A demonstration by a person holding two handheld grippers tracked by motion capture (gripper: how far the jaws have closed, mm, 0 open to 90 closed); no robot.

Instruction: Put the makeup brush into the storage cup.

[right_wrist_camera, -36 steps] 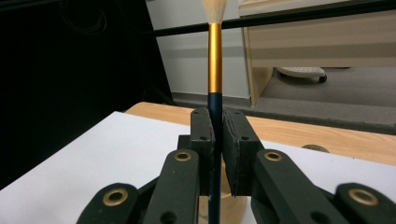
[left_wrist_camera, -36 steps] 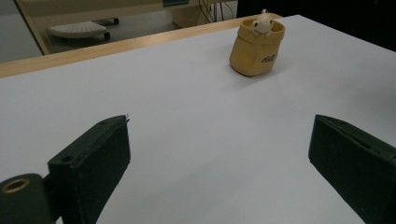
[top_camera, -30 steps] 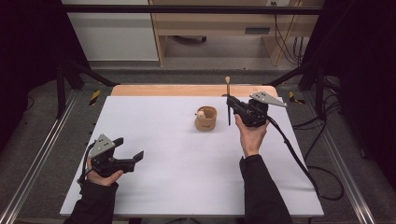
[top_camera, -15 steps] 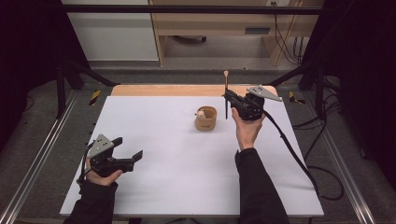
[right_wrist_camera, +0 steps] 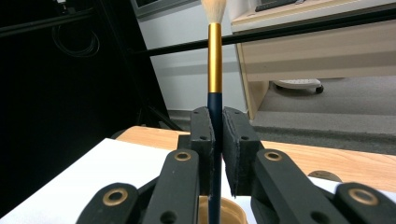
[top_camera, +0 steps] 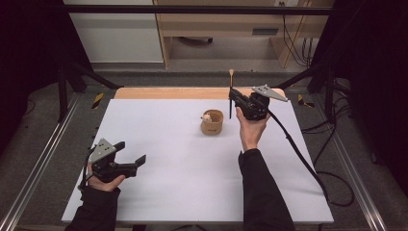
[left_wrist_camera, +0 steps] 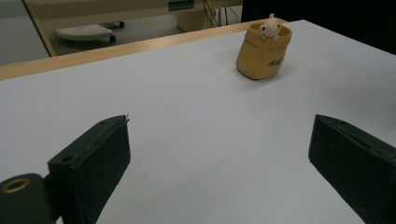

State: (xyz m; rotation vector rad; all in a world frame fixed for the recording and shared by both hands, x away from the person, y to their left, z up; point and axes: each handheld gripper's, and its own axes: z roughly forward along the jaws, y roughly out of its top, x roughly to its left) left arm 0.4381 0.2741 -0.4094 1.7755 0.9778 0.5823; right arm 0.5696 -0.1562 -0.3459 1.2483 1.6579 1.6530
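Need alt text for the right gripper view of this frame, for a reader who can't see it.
The right hand-held gripper holds a brush upright, its two black jaws closed on the dark blue handle, gold ferrule and pale bristles rising above them. Below the jaws sits the rim of a tan cup on the white table; behind are a black frame and wooden furniture.

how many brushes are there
1: the brush stands upright in the right claw, bristles up, over the cup at the table's far side. More could be hidden inside the cup.
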